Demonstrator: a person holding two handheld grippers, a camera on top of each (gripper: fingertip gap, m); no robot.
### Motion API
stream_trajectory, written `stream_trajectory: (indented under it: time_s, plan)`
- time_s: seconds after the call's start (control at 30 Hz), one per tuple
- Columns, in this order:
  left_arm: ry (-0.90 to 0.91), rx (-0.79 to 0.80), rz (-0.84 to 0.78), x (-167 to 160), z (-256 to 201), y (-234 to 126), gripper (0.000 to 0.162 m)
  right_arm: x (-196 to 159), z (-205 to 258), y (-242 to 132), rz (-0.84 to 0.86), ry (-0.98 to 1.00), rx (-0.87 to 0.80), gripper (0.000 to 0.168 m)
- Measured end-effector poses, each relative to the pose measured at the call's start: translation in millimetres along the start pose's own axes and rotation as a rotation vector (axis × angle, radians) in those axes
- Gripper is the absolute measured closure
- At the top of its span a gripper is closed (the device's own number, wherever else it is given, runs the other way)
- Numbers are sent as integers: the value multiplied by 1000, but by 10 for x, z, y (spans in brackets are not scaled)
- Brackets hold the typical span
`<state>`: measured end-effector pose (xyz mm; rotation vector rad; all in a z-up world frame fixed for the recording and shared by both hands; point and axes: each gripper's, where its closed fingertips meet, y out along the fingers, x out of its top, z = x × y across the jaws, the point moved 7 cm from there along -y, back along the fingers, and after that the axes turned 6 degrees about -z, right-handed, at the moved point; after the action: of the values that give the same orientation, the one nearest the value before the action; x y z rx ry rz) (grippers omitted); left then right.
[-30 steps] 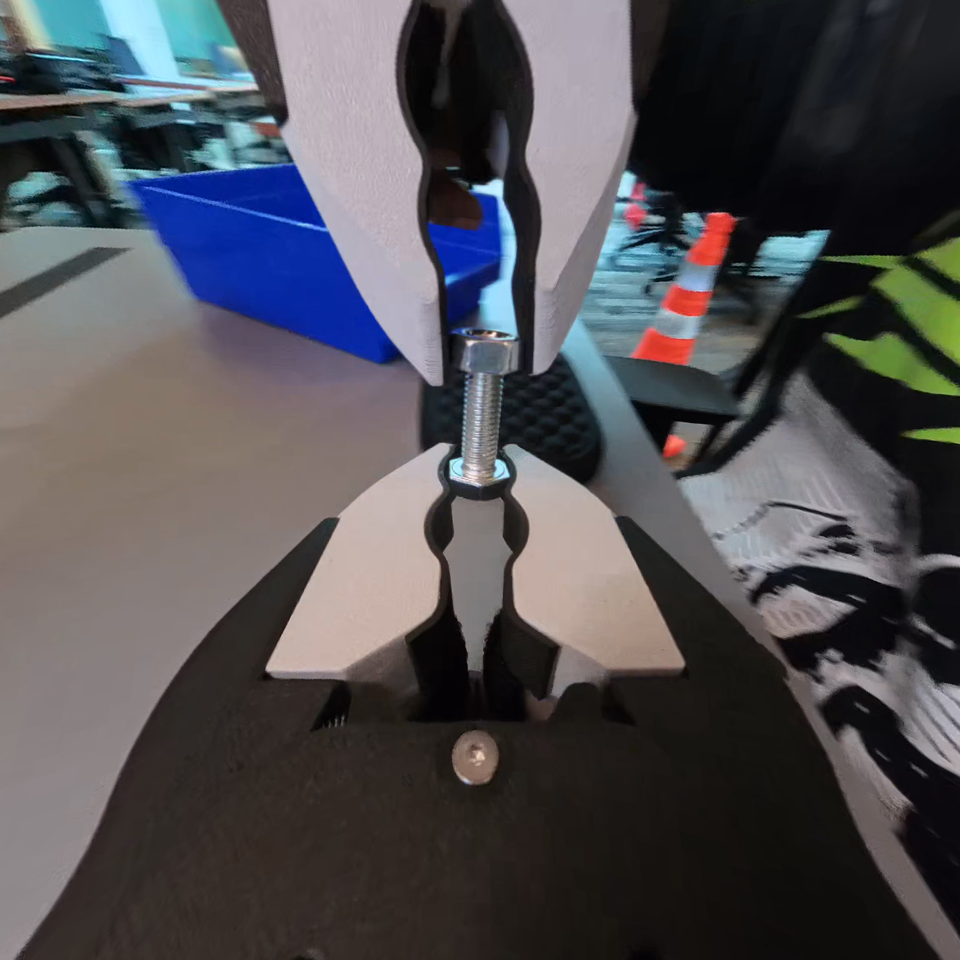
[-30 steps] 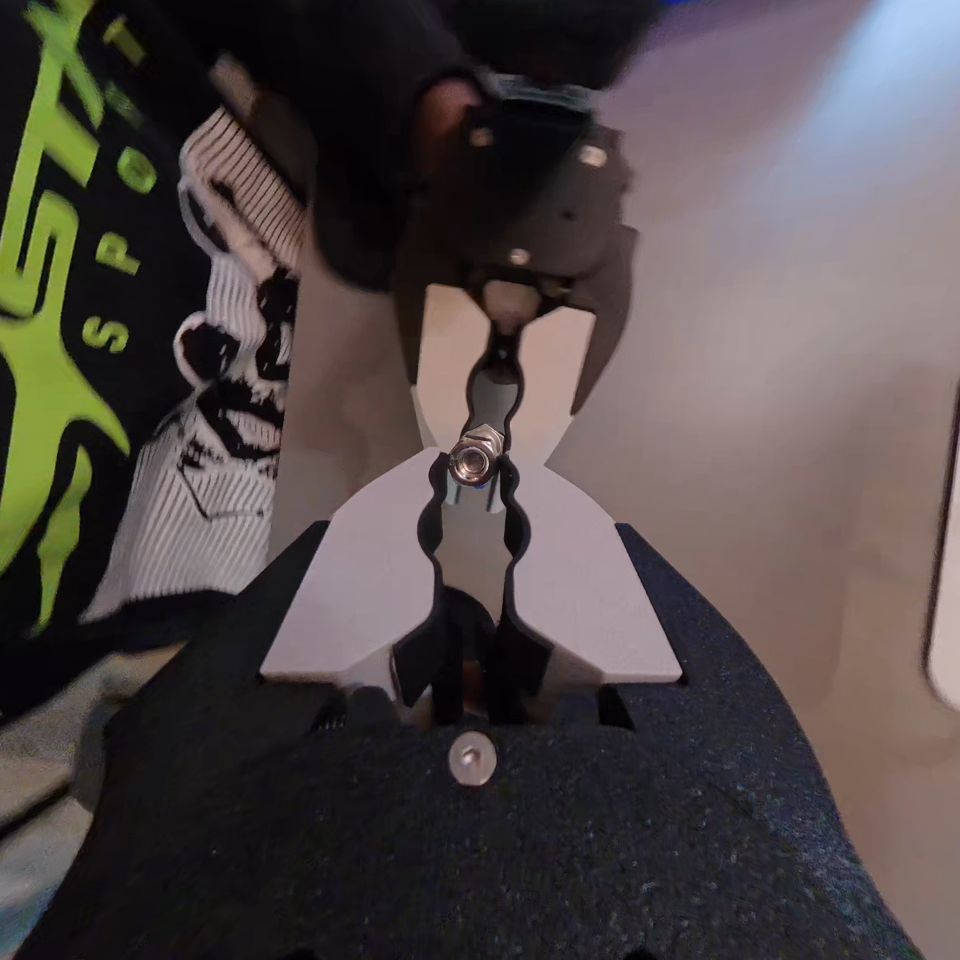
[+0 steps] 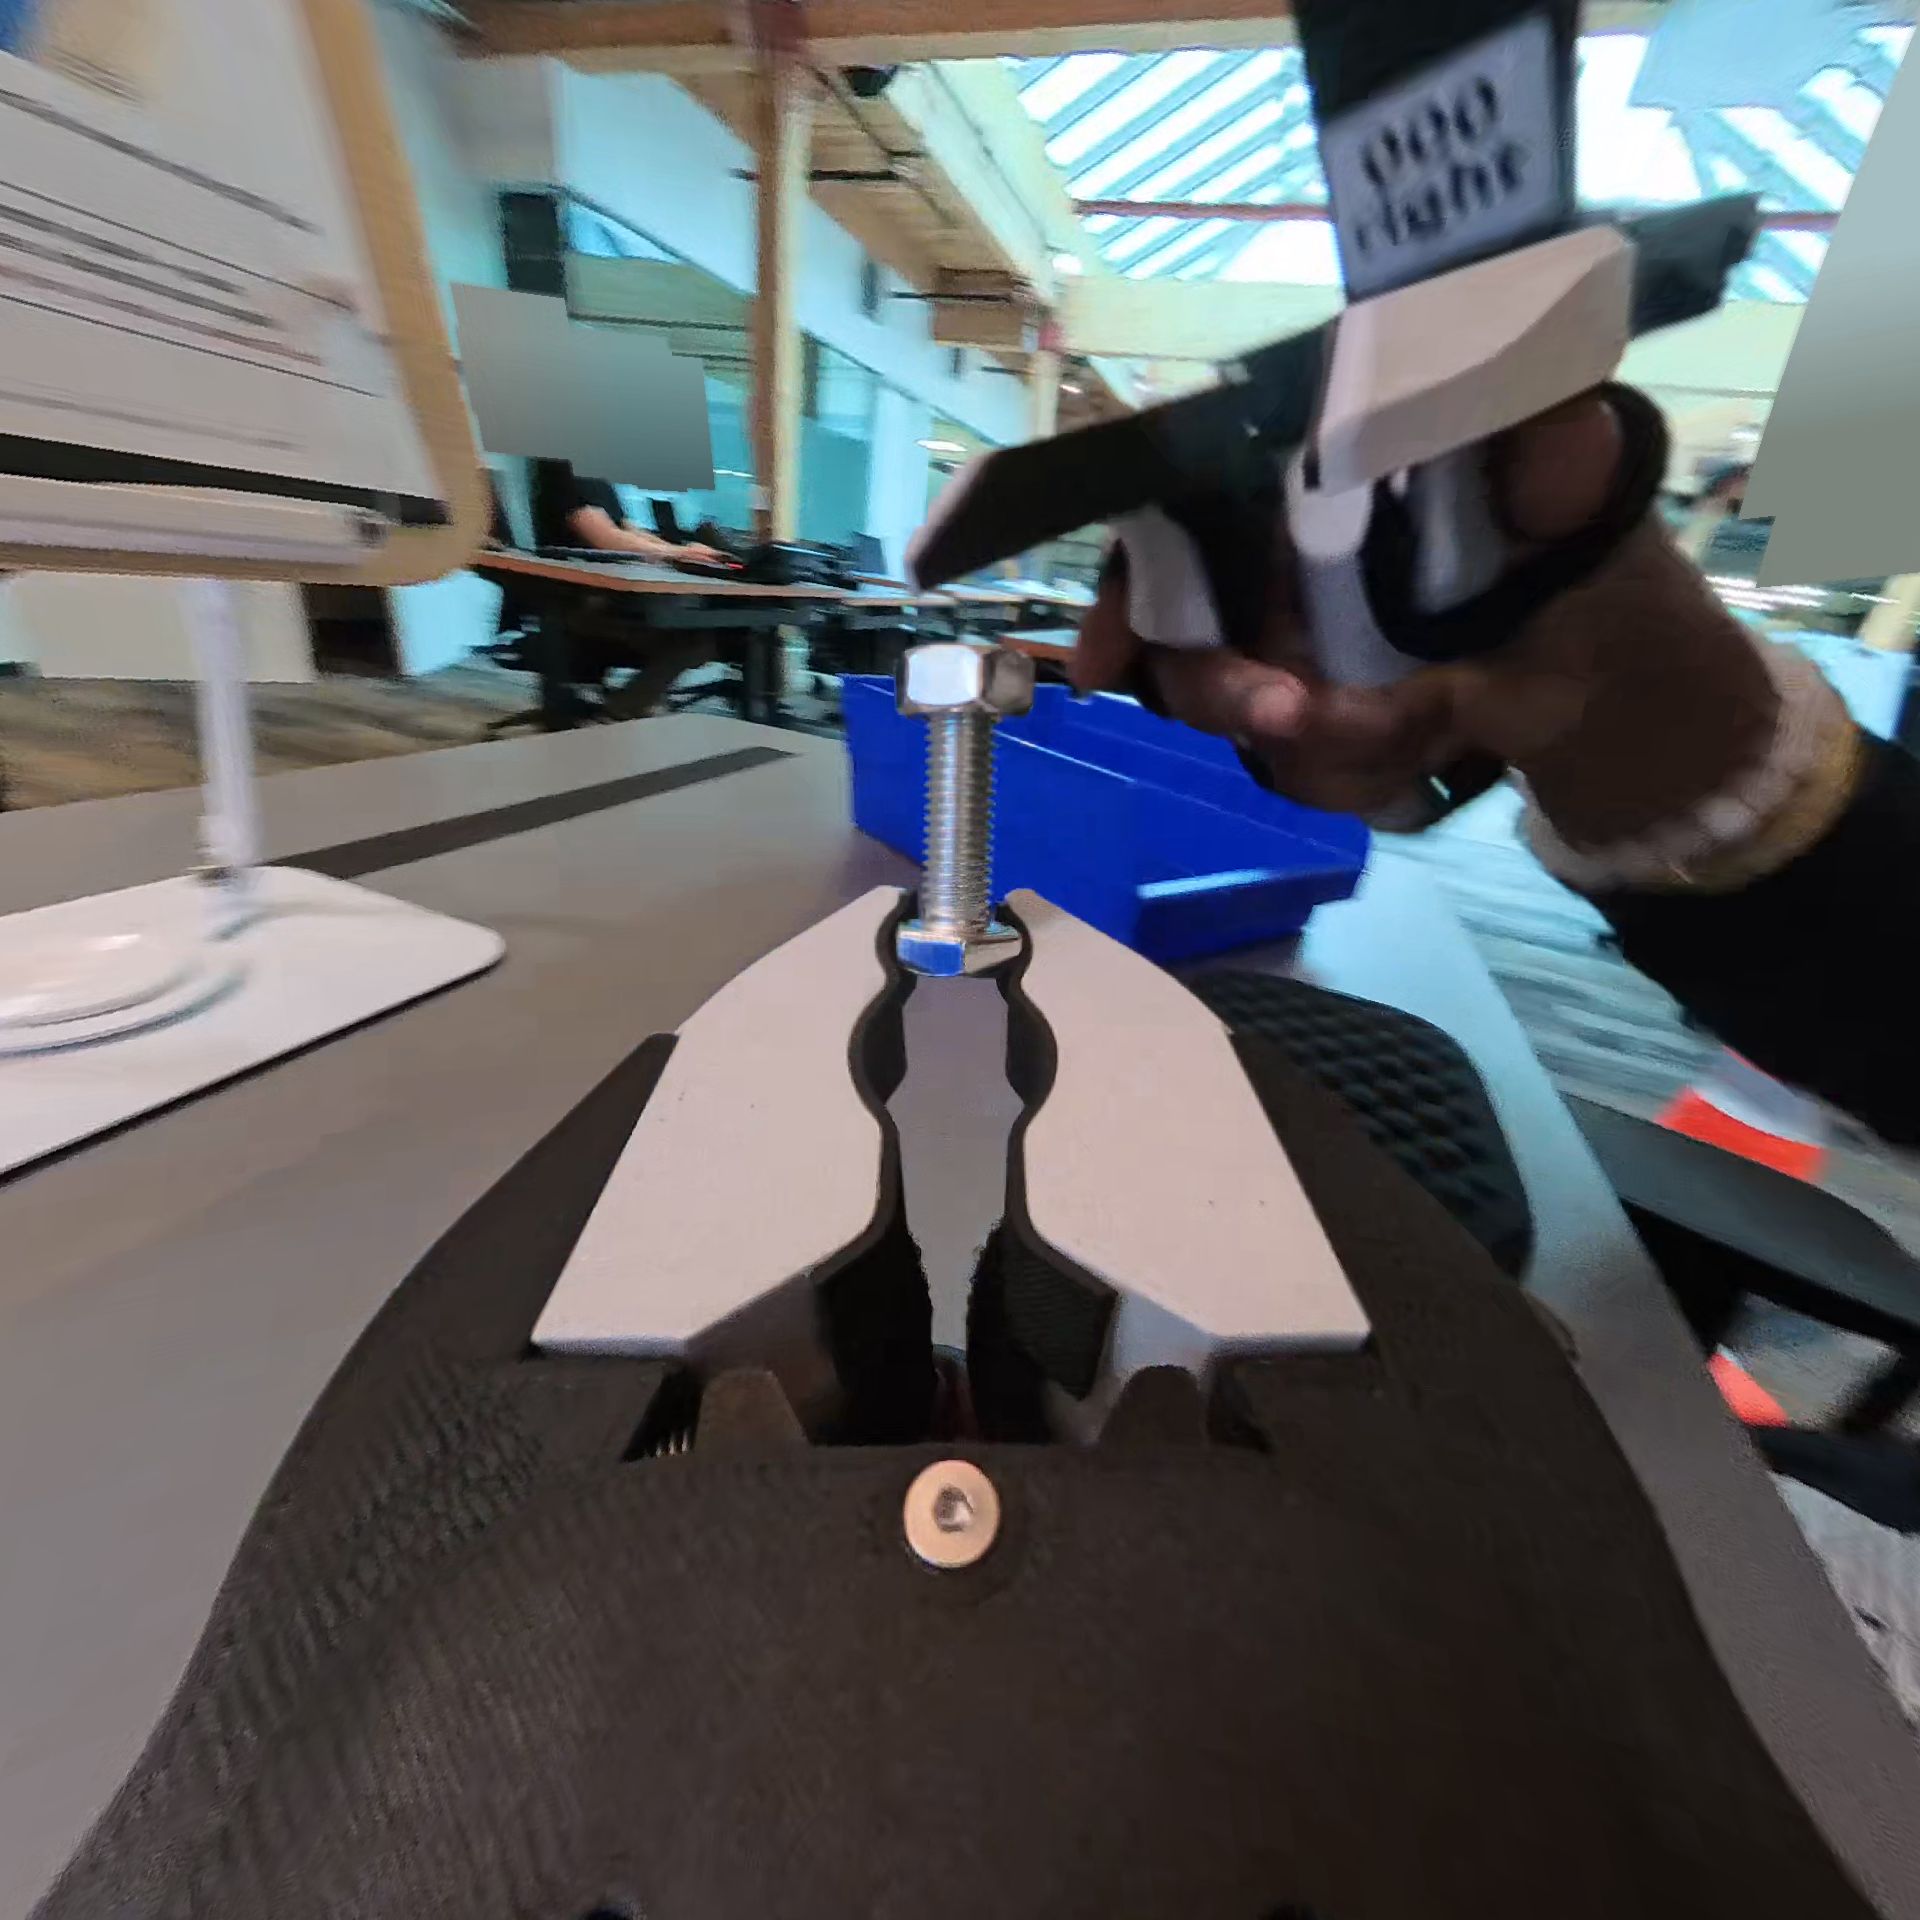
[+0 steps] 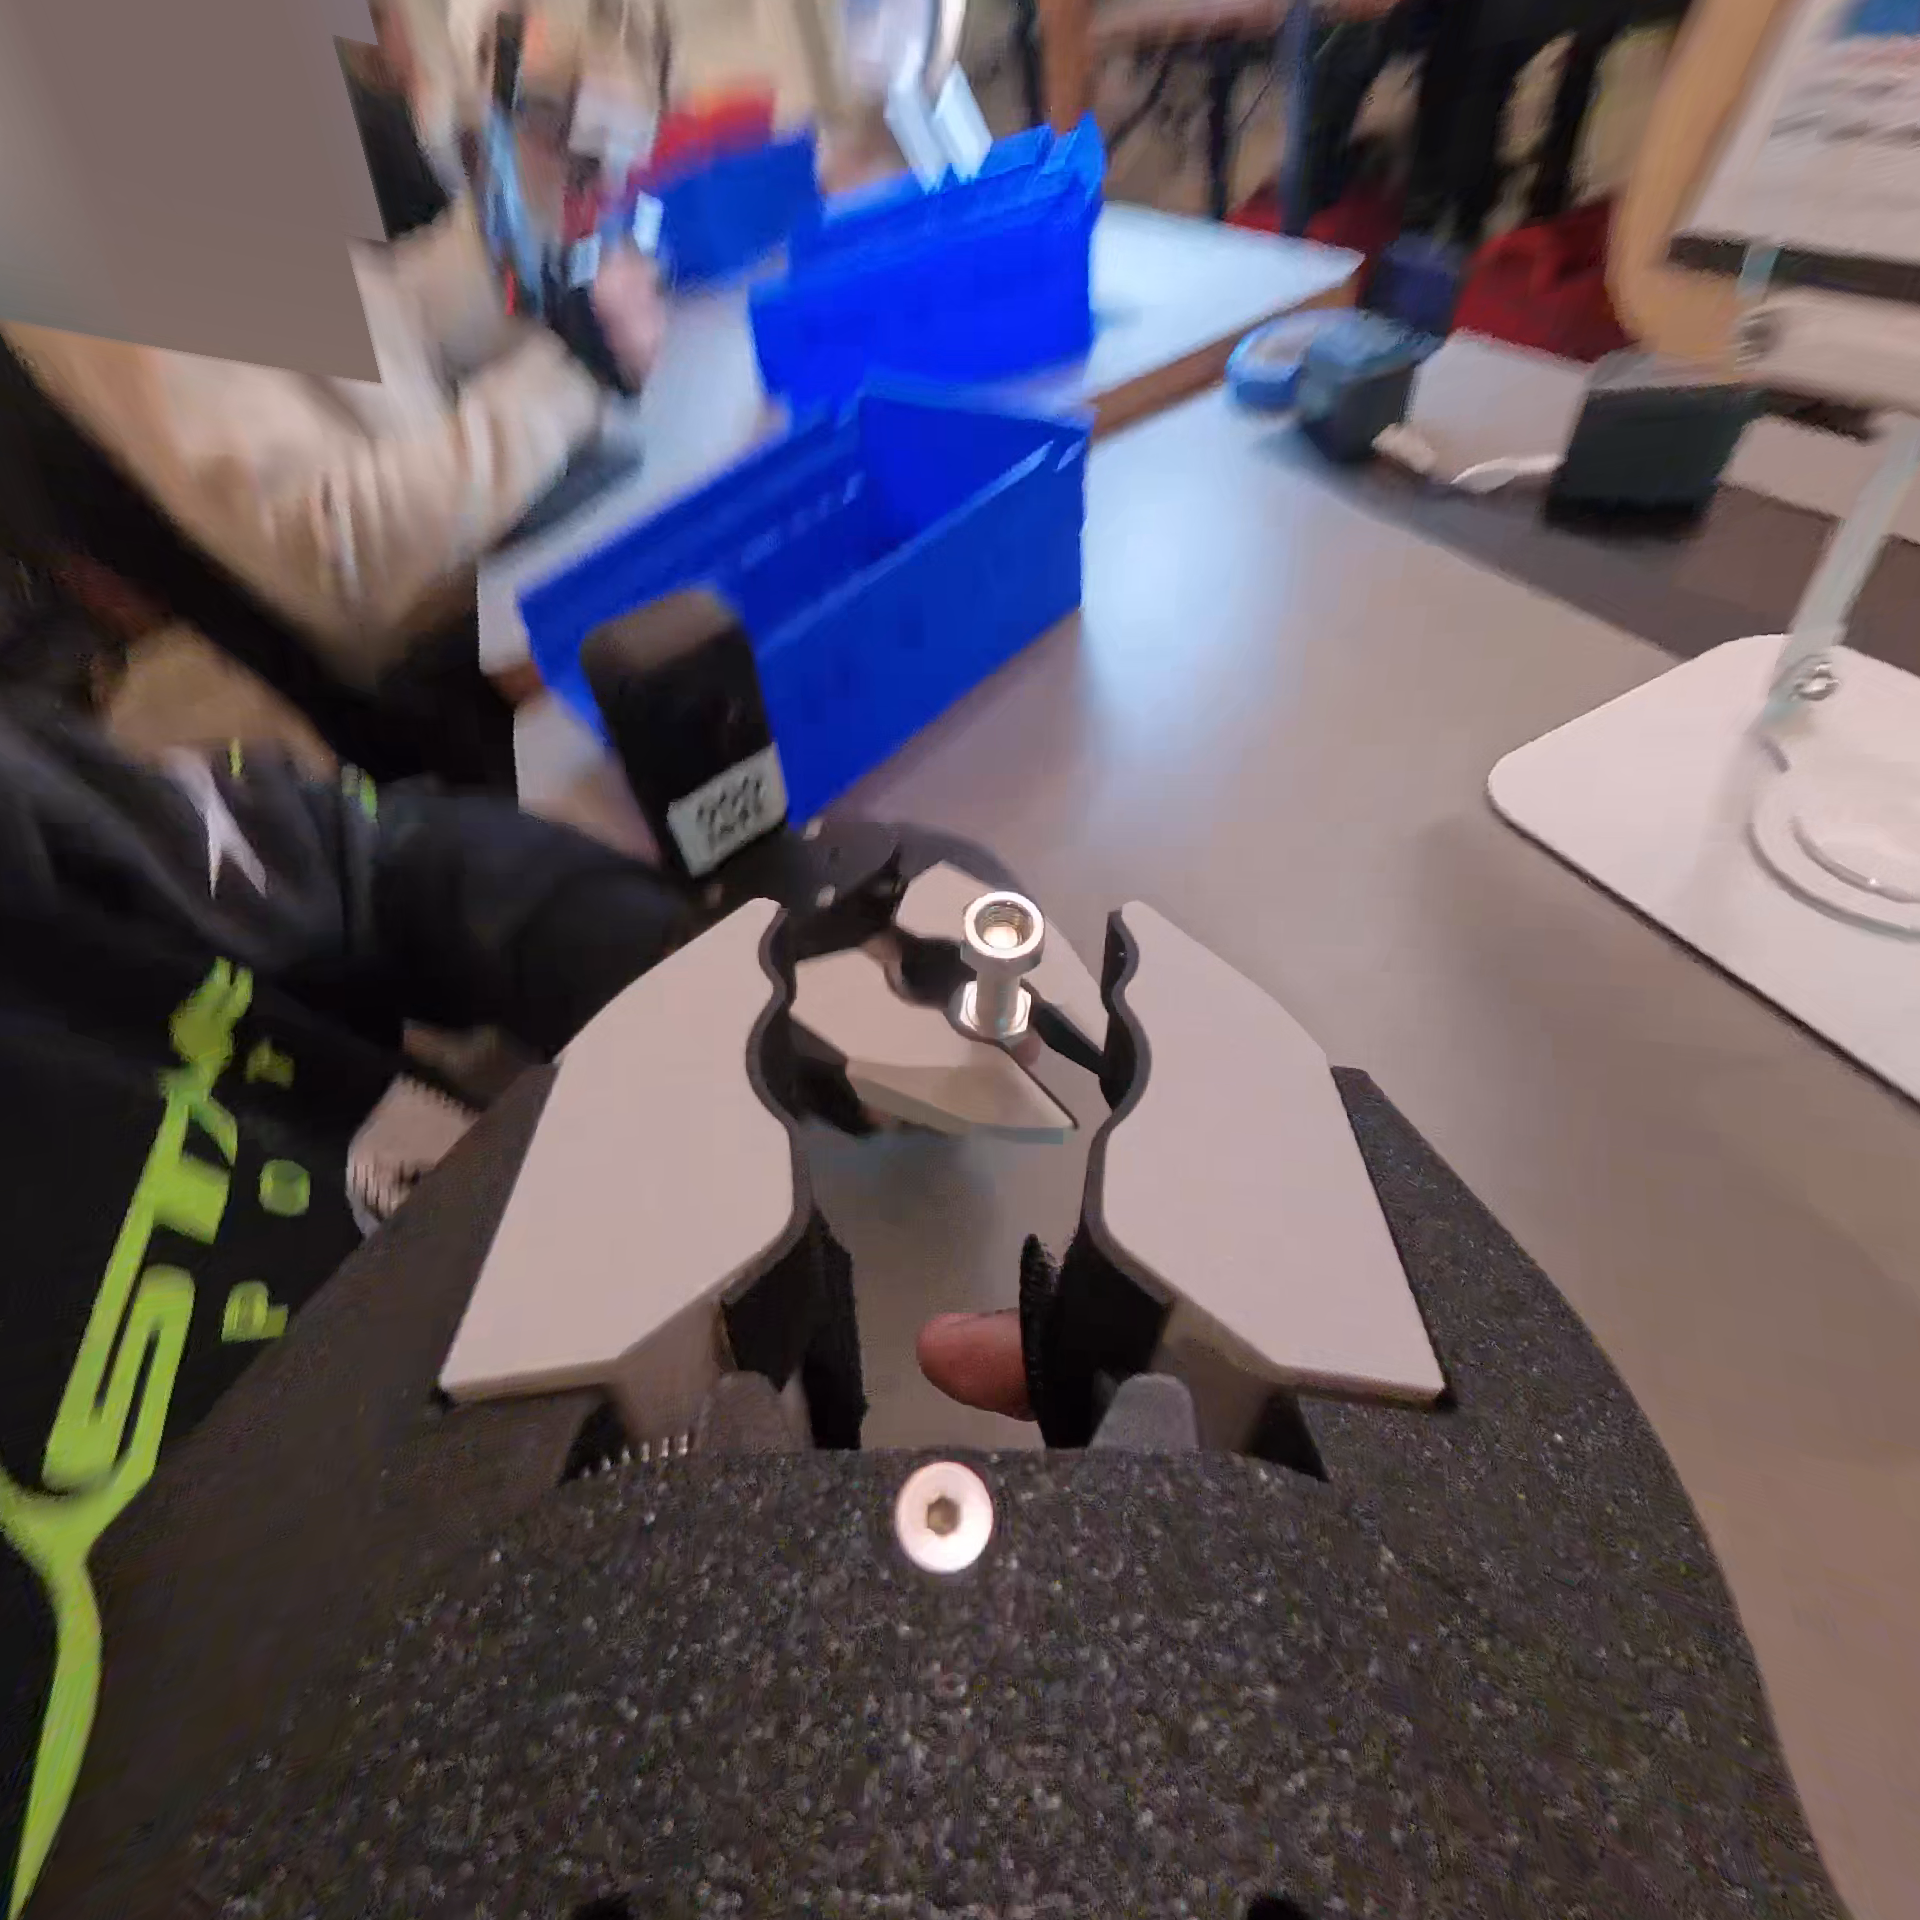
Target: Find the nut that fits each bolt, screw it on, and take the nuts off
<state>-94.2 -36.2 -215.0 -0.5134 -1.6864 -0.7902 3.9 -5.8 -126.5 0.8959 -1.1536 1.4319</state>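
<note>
A silver bolt (image 3: 958, 800) stands with its hex head up, and a silver nut (image 3: 956, 951) is threaded on its lower end. My left gripper (image 3: 958, 920) is shut on the nut and holds both above the grey table (image 3: 520, 1039). In the right wrist view the bolt (image 4: 1000, 940) shows head-on, just beyond the tips of my right gripper (image 4: 945, 925). That gripper is open and empty, with its fingers apart on either side of the bolt and not touching it. The hand (image 3: 1403, 717) holding it shows up and to the right in the left wrist view.
A blue bin (image 3: 1101, 821) stands on the table behind the bolt and also shows in the right wrist view (image 4: 894, 592). A white stand base (image 3: 229, 966) lies to the left. A black mesh chair back (image 3: 1382, 1081) is at the table's right edge. A person sits at a far desk. The gap from one gripper's tips to the other's is roughly 6 centimetres.
My right gripper has let go of the bolt head, opened and drawn back from it. My left gripper still holds the nut with the bolt, and has tilted up.
</note>
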Motion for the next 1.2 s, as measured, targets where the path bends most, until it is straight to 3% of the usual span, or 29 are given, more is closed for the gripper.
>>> stream_trajectory:
  time_s: [0.13,0.43,0.53,0.77,0.9,1.07,1.17,1.2]
  plan:
    - [19,75,-29,42,53,-30,147,-176,-24,121,-260,120,-154,118]
    - [44,54,17,27,31,-25,147,-345,10,310,-306,43,-220,149]
    - [13,-72,13,59,-23,-28,147,-329,64,253,-291,-69,-110,149]
    - [-333,-872,59,66,-579,-160,147,-374,451,-54,-122,-331,586,150]
    - [-483,-1138,108,30,-819,-252,147,-428,635,-56,-96,-397,830,149]
    - [-573,-1245,107,56,-863,-311,147,-412,697,2,-126,-432,919,149]
    - [-507,-1134,66,74,-783,-268,147,-355,593,13,-167,-385,817,148]
    - [-466,-1065,46,77,-738,-234,147,-318,524,13,-198,-356,742,138]
